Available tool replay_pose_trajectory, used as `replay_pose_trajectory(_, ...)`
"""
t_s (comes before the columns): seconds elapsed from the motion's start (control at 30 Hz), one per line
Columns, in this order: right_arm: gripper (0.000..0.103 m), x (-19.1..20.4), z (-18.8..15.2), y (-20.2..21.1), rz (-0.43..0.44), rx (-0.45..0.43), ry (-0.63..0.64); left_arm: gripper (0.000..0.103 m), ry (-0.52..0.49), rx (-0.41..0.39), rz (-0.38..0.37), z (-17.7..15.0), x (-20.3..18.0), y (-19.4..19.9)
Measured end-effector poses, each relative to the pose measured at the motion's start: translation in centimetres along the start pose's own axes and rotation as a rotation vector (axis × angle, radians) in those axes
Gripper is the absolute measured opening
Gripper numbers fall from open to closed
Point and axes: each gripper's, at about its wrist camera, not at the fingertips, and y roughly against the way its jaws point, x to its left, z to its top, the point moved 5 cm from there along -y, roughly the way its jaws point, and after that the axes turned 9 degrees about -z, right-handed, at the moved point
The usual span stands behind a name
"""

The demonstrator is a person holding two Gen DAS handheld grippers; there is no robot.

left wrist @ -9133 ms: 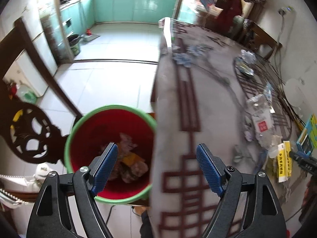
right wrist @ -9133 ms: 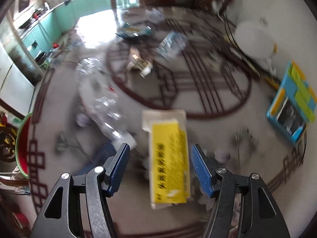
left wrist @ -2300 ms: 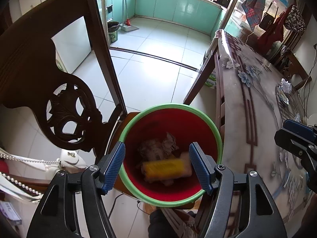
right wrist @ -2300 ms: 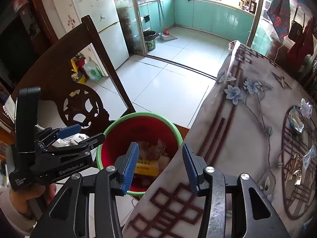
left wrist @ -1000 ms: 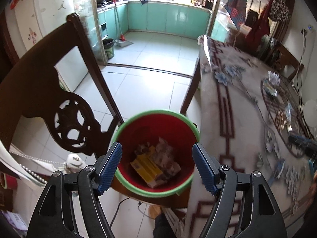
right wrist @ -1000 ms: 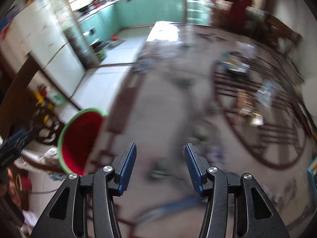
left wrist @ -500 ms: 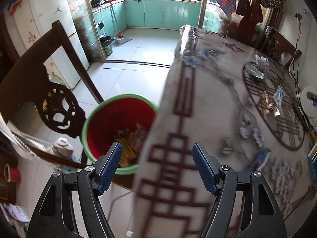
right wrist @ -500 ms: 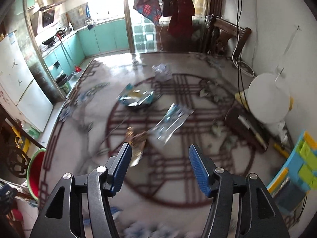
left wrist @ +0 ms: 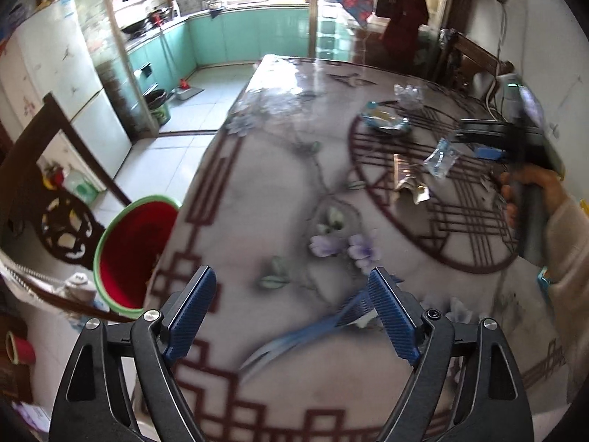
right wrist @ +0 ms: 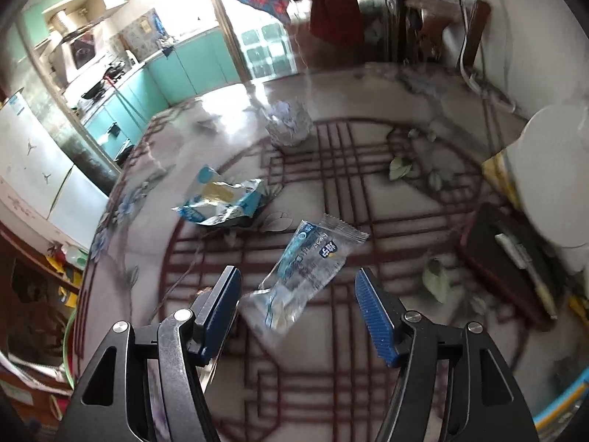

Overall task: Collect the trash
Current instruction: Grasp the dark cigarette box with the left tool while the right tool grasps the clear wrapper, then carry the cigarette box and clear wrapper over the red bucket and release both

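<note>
The right gripper (right wrist: 296, 309), jaws spread wide and empty, is hovering over a clear blue-printed wrapper (right wrist: 307, 270) lying at centre frame on the patterned table (right wrist: 386, 199). The left gripper (left wrist: 291, 316), also wide and empty, is idling at lower centre, with the red bin (left wrist: 134, 254) at left. A clean pickup likely needs lowering squarely, then pinching the crinkled middle.

We see a clear, crinkly plastic wrapper (right wrist: 304, 269) on the glossy printed tablecloth (right wrist: 405, 199), a shiny foil-like snack bag (right wrist: 221, 202), ribbed blue finger pads (right wrist: 371, 311) and a smooth red plastic bucket (left wrist: 132, 246).
</note>
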Motion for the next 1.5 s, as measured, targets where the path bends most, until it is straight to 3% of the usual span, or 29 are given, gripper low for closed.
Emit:
replay_pose_trajectory(0.2,0.064,0.0,0.2,-4.4,-0.055,0.038,0.017,0.086,-0.002,0.023,0.016,1.0,-1.9,-1.3)
replay_pose_trajectory(0.37,0.064,0.2,-0.1,-6.7,-0.033,0.078,0.048,0.086,-0.001,0.062,0.025,2.2,-3.2,-3.7)
replay_pose_trajectory(0.6,0.059,0.2,0.2,-7.1,-0.023,0.041,0.136,0.086,-0.067,0.091,-0.004,6.0,-6.5,-9.1)
replay_pose_trajectory(0.77,0.059,-0.4,0.3,-7.3,-0.045,0.018,0.182,0.086,-0.061,0.108,-0.023,8.5,-8.8,-14.0)
replay_pose_trajectory(0.9,0.050,-1.1,0.4,-7.1,-0.040,0.011,0.196,0.086,-0.066,0.147,-0.027,9.3,-10.6,-18.1)
replay_pose_trajectory(0.97,0.041,-1.7,0.6,-7.1,-0.040,0.015,0.188,0.086,-0.084,0.168,-0.021,9.3,-11.4,-19.6)
replay_pose_trajectory(1.0,0.034,-2.1,0.7,-7.0,-0.034,0.019,0.179,0.085,-0.088,0.184,-0.031,9.0,-11.9,-20.5)
replay_pose_trajectory(1.1,0.021,-3.2,0.8,-6.9,-0.007,0.030,0.149,0.066,-0.066,0.215,-0.047,8.3,-12.1,-22.0)
replay_pose_trajectory(1.23,0.018,-3.7,0.8,-6.8,-0.013,0.032,0.151,0.041,-0.065,0.188,-0.062,8.6,-12.1,-21.6)
replay_pose_trajectory(1.5,0.015,-4.3,0.1,-6.2,0.012,0.083,0.102,0.038,-0.031,0.191,-0.058,8.7,-9.9,-19.7)
